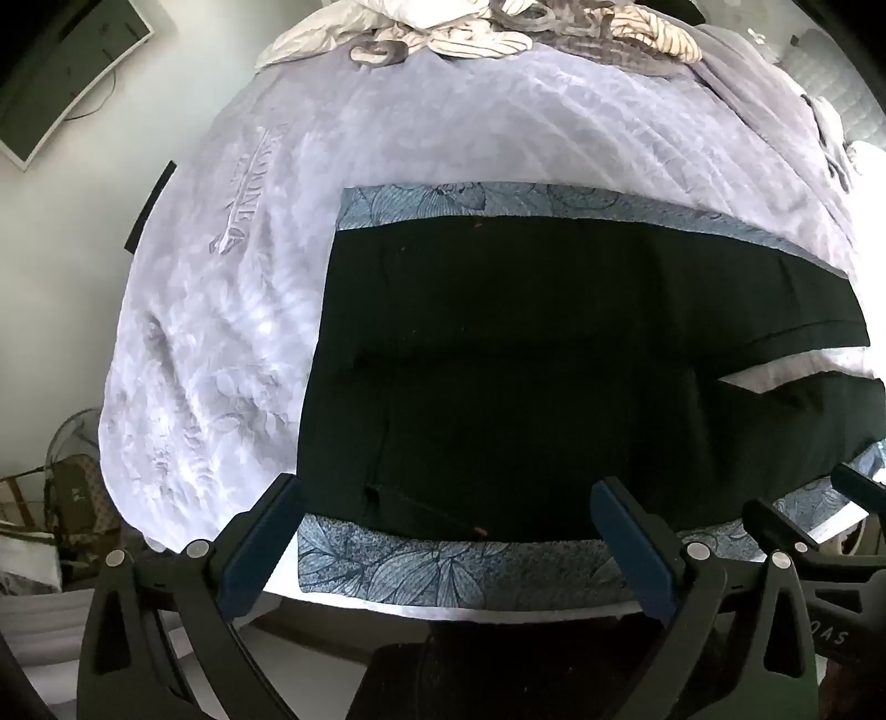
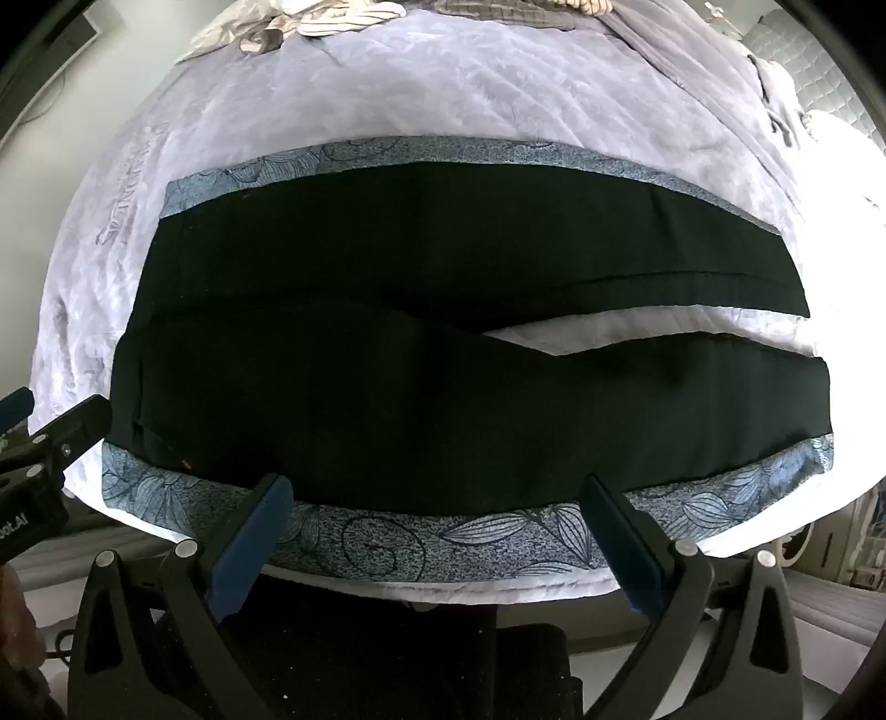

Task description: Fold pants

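A pale lilac bedspread (image 1: 443,127) filled both frames; black pants (image 2: 443,343) lay flat mid-frame on a blue floral cloth (image 2: 387,545) (legs parted toward the right). Left gripper (image 1: 448,531) and right gripper (image 2: 437,526) hovered bottom centre, fingers spread, holding nothing

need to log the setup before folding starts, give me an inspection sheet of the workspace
surface: bed with a pale lilac quilt; a blue flowered cloth lies on it under the pants
job's things: black pants spread flat, waist to the left, legs to the right and parted by a gap
clutter: heap of striped and pale laundry at the far end of the bed
grippers: left gripper open, holding nothing, at the near waist edge; right gripper open, holding nothing, at the near leg edge
cables: thin wire hanging by the wall screen
surroundings: fan and bags on the floor to the left
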The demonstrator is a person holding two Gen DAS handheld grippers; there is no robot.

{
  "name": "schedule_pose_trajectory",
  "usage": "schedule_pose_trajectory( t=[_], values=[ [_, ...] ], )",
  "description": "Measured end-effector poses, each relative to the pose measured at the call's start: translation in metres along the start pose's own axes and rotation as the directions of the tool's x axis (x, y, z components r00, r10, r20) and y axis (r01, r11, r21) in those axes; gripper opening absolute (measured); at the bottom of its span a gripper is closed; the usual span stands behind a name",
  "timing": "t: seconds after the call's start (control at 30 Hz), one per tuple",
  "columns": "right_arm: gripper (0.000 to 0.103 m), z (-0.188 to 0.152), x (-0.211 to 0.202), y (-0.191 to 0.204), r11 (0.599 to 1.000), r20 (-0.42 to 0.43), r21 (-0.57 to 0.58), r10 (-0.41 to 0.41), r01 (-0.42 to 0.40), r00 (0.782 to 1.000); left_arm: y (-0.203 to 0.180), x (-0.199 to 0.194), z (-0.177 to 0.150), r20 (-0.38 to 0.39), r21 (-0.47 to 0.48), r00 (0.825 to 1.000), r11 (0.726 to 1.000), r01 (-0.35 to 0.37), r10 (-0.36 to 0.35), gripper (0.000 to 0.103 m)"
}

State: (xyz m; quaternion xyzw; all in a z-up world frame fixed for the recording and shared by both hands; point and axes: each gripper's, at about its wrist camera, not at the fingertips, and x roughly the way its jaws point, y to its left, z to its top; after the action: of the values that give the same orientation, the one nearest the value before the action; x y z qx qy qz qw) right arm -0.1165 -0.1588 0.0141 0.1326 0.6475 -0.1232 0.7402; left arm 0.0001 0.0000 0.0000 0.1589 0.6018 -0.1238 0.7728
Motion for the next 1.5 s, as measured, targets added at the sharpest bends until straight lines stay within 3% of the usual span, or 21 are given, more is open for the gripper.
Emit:
schedule_pose_trajectory(
  t=[0.83, 1.5],
  values=[
    [0.103, -0.001, 0.01, -0.001, 1.0, -0.022, 0.019, 0.017, -0.016, 1.0, 0.0, 0.008, -0.006, -0.031, 0.009, 0.999, 1.0, 0.008, -0.008, 0.103],
    [0.103, 0.012, 0.004, -0.017, 0.999, -0.005, 0.009, 0.053, -0.053, 0.999, -0.018, -0.002, 0.002, -0.024, 0.0, 0.999, 1.0, -0.03, 0.03, 0.103]
  ],
)
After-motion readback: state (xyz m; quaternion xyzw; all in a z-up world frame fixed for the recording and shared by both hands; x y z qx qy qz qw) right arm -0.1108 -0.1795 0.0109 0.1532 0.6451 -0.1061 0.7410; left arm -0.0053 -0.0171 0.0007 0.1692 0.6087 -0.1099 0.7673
